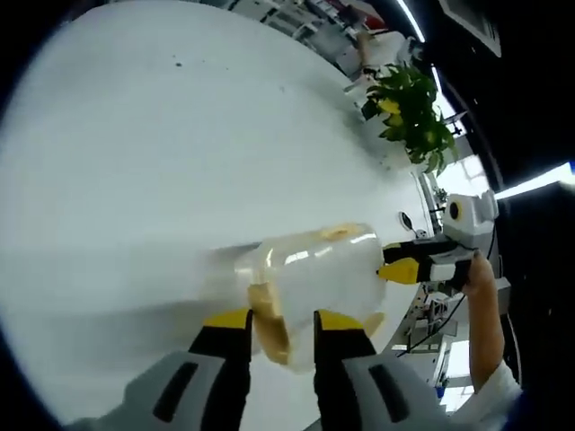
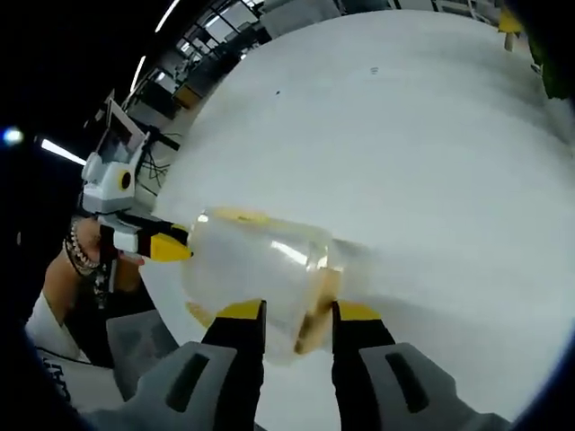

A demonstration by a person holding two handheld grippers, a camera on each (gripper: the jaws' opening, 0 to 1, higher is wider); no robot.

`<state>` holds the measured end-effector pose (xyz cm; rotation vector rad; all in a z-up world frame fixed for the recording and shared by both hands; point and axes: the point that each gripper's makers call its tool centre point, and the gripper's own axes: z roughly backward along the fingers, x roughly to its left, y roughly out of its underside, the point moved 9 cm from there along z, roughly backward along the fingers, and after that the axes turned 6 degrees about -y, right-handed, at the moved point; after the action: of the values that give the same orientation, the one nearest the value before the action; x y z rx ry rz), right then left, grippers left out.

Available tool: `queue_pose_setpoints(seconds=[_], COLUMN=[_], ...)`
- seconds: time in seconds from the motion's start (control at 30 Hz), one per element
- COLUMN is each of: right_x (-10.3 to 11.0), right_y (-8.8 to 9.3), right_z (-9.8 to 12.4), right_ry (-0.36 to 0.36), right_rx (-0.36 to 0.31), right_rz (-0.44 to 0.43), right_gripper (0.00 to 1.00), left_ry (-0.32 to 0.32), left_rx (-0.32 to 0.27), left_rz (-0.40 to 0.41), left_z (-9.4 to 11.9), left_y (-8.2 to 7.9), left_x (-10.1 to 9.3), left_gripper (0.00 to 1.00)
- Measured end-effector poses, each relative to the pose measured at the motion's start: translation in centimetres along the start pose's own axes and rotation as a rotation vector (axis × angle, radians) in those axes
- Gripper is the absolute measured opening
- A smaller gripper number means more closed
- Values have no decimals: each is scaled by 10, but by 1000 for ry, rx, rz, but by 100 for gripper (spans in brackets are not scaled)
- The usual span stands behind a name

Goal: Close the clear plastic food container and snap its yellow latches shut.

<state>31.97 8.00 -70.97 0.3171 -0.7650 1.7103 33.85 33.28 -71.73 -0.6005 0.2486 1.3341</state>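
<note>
The clear plastic container [image 1: 314,269] lies on its side over the white table [image 1: 135,162], with its lid on. My left gripper [image 1: 285,321] is shut on the container's near end, and a pale yellow latch [image 1: 268,330] sits between its yellow-tipped jaws. From the right, my right gripper [image 1: 406,269] meets the container's far end. In the right gripper view the same container [image 2: 256,260] fills the gap between the jaws of my right gripper [image 2: 296,312], which is shut on that end beside a yellow latch [image 2: 316,319]. The left gripper [image 2: 166,247] touches the opposite end.
A potted green plant [image 1: 413,112] stands at the table's far edge. A person's hand and sleeve [image 1: 485,314] hold the right gripper, and a wrist with a bracelet [image 2: 81,256] holds the left one. Desks and equipment lie beyond the table.
</note>
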Motion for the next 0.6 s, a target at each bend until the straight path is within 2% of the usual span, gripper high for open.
queue_pose_setpoints(seconds=[0.17,0.6], right_x=[-2,-7], right_y=[-2,-7], right_z=[0,0], right_ry=[1,0], right_rx=[13,30], right_rz=[-11,-20], right_gripper=[25,24], left_ry=[-7,32], left_rx=[6,21], left_rz=[-13,34], left_z=[0,-2], left_y=[-1,-3], left_x=[0,4], left_gripper=[20,15])
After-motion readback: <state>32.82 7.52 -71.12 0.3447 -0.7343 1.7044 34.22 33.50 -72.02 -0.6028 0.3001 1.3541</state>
